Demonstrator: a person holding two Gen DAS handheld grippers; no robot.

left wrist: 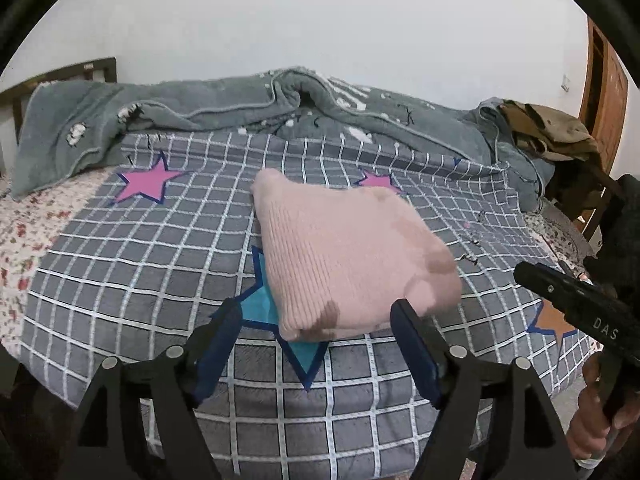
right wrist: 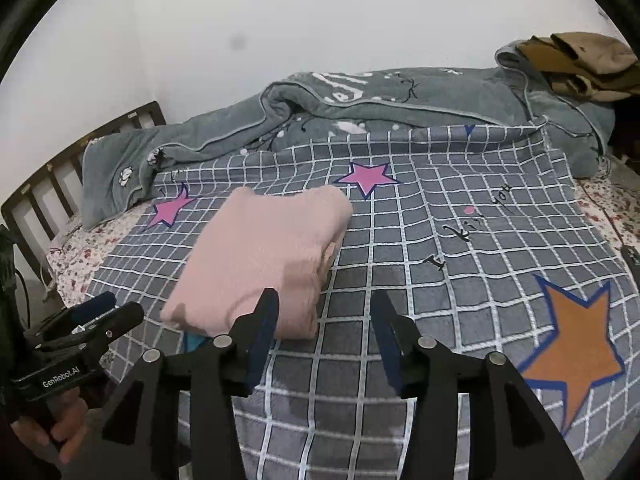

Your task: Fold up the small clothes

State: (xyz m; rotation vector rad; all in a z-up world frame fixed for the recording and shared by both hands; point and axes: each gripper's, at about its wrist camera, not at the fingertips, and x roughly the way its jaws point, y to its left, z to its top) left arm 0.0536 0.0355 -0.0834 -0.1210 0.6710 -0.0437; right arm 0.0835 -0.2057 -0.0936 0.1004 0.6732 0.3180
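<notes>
A pink knitted garment (left wrist: 344, 248) lies folded into a thick square on the grey checked bedspread (left wrist: 160, 264), over a teal star. My left gripper (left wrist: 316, 312) hovers just in front of its near edge, jaws wide apart with nothing between them. In the right wrist view the same pink garment (right wrist: 260, 256) sits left of centre. My right gripper (right wrist: 324, 308) stands open at the garment's near right corner, its left finger in front of the fabric and not pressing it. Each gripper shows at the edge of the other's view: the right gripper (left wrist: 576, 308), the left gripper (right wrist: 96, 312).
A rumpled grey-green blanket (right wrist: 360, 108) runs along the back of the bed, with brown clothes (right wrist: 576, 60) piled on its right end. A dark headboard (right wrist: 60, 168) stands at the left, a wooden door (left wrist: 604, 92) at far right. A black cable (right wrist: 624, 240) lies on the floral sheet.
</notes>
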